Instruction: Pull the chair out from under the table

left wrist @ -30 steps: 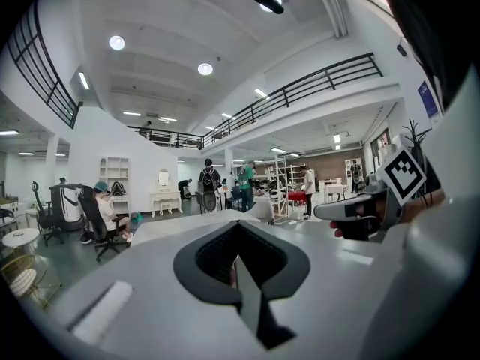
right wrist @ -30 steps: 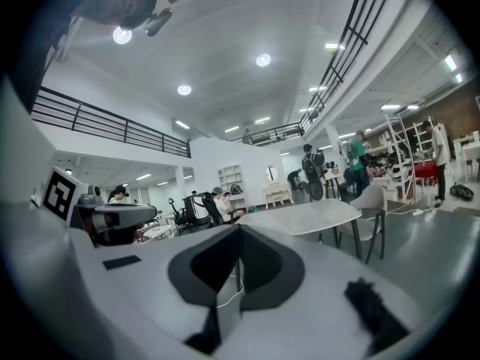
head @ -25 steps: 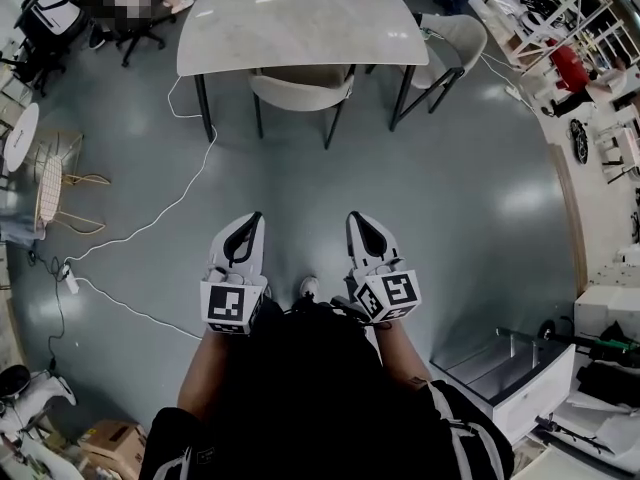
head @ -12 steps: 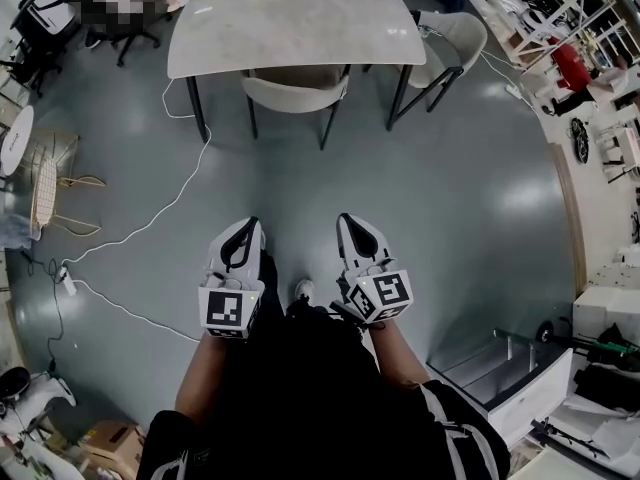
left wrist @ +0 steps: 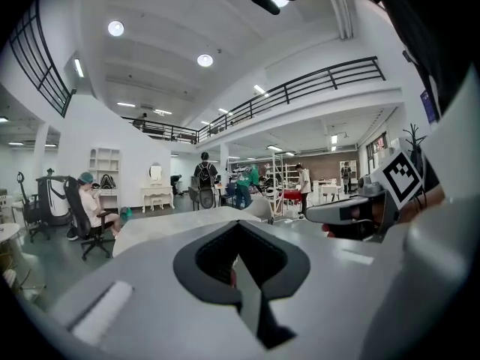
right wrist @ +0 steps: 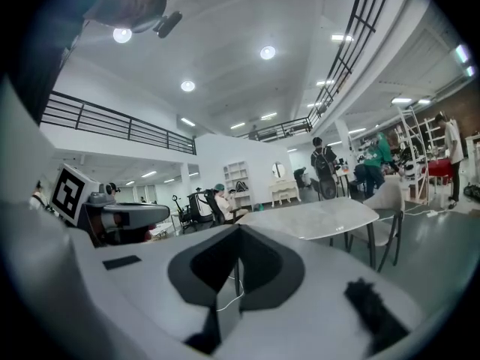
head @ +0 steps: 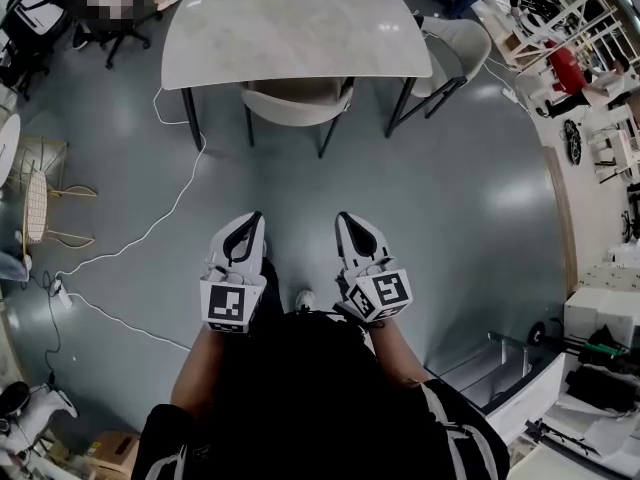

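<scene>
A beige chair point(head: 296, 98) with dark legs stands tucked under the near edge of a pale marble-topped table point(head: 295, 30), ahead in the head view. The table point(right wrist: 319, 217) also shows in the right gripper view, and its top point(left wrist: 169, 227) peeks over the jaws in the left gripper view. My left gripper point(head: 251, 220) and right gripper point(head: 346, 220) are held side by side in front of the person's body, well short of the chair. Both are shut with nothing between their fingers.
A second beige chair point(head: 455, 48) stands at the table's right end. A white cable point(head: 150, 228) snakes across the grey floor on the left. A round wire-frame chair point(head: 40, 193) is at far left, a white cabinet point(head: 510, 373) at lower right. People sit and stand beyond the table.
Both grippers and the person have advanced toward the table; the table and chair now appear slightly larger and lower in the head view. Both grippers stay shut.
</scene>
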`<state>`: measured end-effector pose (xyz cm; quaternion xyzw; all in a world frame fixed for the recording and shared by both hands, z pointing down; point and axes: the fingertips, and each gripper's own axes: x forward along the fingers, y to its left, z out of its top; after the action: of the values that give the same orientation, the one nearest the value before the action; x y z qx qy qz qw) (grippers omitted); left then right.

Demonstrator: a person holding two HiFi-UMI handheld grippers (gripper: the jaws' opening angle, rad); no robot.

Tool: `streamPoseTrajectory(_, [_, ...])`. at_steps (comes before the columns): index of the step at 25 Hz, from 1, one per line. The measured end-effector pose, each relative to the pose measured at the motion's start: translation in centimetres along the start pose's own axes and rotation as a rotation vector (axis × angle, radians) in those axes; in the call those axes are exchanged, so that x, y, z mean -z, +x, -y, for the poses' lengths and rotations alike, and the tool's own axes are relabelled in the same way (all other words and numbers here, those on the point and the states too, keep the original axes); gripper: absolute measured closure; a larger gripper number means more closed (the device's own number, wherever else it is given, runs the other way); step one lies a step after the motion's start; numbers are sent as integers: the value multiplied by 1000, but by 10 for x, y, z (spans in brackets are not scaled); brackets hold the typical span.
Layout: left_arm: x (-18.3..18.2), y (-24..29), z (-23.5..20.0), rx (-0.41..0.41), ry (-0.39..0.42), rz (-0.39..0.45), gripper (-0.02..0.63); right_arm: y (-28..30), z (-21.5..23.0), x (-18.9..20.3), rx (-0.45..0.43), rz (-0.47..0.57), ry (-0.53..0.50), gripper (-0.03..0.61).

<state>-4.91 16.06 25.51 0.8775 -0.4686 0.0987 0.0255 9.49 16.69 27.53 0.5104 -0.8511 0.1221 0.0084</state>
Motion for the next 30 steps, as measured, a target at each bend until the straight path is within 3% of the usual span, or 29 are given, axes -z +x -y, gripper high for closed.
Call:
streamPoseTrajectory(5, [-2, 31, -43, 28, 39, 6, 605, 49, 1, -3, 8, -10, 4, 563])
streamPoseTrajectory(17, [-5, 89, -132, 93, 6, -10, 606, 151, 7, -20, 55, -7, 11, 563])
streamPoseTrajectory(21, [-2, 107, -158, 125, 31, -10, 606, 181, 9, -25, 78, -5, 16, 563])
streamPoseTrajectory(30, [-2, 142, -190, 168, 30, -14, 606, 228, 26, -33, 105, -7, 8, 563])
